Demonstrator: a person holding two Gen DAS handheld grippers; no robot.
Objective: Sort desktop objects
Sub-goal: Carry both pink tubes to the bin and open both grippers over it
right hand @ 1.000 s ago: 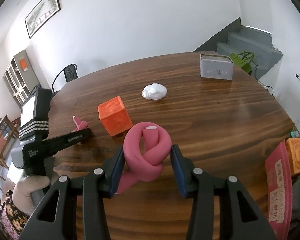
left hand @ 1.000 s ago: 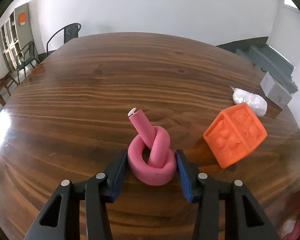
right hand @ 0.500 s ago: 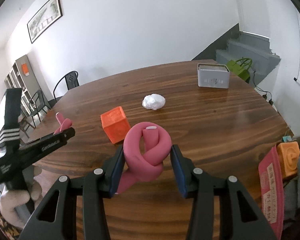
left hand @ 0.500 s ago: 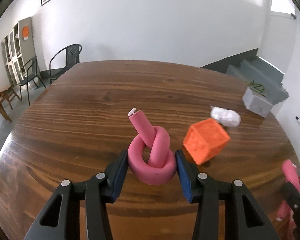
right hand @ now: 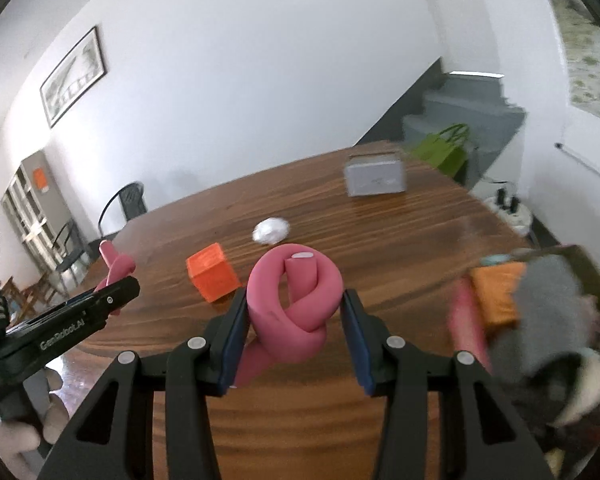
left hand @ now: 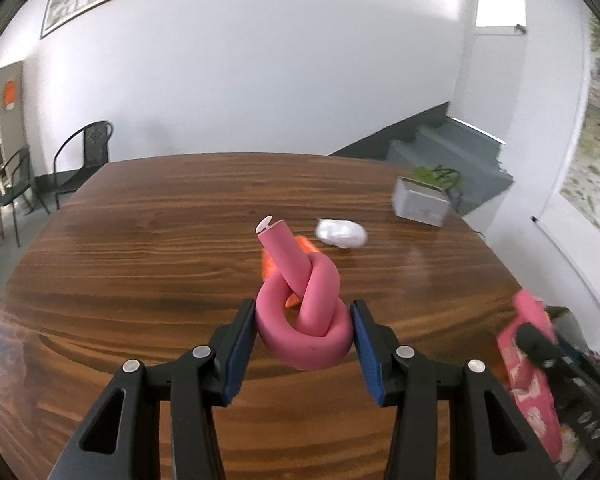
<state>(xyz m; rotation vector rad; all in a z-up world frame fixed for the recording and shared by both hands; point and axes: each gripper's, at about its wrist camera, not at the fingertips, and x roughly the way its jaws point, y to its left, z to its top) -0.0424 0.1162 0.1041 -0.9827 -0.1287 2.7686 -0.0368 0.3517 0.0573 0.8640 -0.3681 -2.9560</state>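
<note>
A: Change noted?
B: Both grippers have risen above the table (left hand: 140,240) since the earlier frame.
A: Grip status?
B: Left gripper (left hand: 303,330) clamps one pink knot (left hand: 304,312); right gripper (right hand: 294,320) clamps another knot (right hand: 296,300), both aloft over the near edge.

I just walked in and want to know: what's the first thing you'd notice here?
The knotted pink foam rods: the left tool squeezes one pink knot, and the right tool squeezes another pink knot. Behind them, a bright orange cube and a crumpled white wad sit on the brown wooden table.
</note>
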